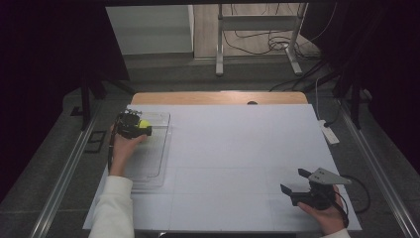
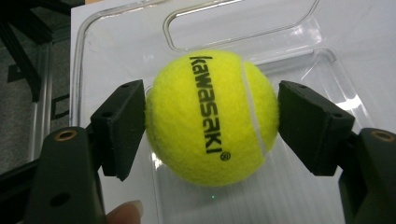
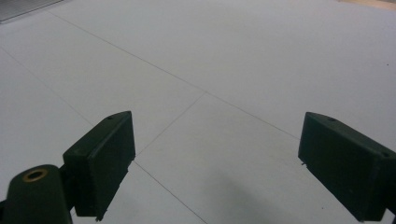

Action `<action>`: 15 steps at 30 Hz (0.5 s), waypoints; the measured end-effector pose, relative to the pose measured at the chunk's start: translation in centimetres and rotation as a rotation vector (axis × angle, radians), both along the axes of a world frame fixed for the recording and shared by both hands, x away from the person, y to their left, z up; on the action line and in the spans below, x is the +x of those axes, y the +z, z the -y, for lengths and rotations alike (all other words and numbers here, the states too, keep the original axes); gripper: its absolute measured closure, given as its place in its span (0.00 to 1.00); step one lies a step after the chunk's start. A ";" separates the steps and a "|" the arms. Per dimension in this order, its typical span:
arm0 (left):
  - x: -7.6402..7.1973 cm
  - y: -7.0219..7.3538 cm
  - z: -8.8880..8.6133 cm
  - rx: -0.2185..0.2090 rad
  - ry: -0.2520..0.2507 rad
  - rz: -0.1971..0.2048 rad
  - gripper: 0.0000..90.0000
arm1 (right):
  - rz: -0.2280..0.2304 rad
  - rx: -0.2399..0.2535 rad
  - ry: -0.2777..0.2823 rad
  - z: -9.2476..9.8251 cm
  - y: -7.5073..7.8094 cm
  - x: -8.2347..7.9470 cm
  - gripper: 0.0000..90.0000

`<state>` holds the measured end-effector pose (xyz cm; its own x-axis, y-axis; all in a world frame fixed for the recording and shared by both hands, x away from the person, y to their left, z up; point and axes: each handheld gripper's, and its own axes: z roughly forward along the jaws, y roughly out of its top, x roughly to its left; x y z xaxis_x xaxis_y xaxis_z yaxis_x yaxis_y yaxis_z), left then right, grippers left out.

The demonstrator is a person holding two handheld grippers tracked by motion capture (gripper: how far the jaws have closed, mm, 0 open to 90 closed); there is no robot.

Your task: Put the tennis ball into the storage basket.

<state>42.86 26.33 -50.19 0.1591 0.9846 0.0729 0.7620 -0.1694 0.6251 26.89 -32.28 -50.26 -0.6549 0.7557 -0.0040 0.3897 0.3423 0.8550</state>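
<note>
A yellow tennis ball (image 2: 210,116) with black lettering sits between my left gripper's (image 2: 211,121) jaws, both pads pressing its sides. In the high view the ball (image 1: 144,124) and left gripper (image 1: 141,126) hang over the far end of a clear plastic tray (image 1: 148,163) at the table's left. The tray's bottom (image 2: 289,196) lies under the ball in the left gripper view. My right gripper (image 1: 292,181) rests near the front right of the white table, jaws wide apart. In its own view the right gripper (image 3: 215,163) has nothing between its pads.
The white table sheet (image 1: 237,148) stretches between the two hands. A white power strip (image 1: 329,133) lies off the table's right edge. A metal stand (image 1: 257,34) and cables sit on the floor beyond the far edge.
</note>
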 end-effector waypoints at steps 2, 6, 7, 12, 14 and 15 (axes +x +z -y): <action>0.0 0.0 0.0 0.003 0.001 0.005 0.31 | 0.000 -0.001 0.000 0.0 0.0 0.0 0.13; 0.0 0.0 0.1 0.014 -0.002 0.006 0.31 | 0.000 -0.002 0.000 0.0 0.0 0.0 0.13; 0.0 0.0 0.1 0.017 -0.003 0.005 0.31 | 0.000 -0.003 0.000 0.0 0.0 0.0 0.13; 0.0 -0.1 0.2 0.024 -0.002 0.002 0.30 | 0.000 -0.002 -0.002 0.0 0.0 0.0 0.13; 0.0 -0.1 0.2 0.025 -0.001 0.002 0.29 | 0.001 -0.004 -0.001 0.0 0.0 0.0 0.13; 0.0 -0.1 0.2 0.026 0.001 0.003 0.29 | 0.001 -0.004 -0.001 0.0 0.0 0.0 0.13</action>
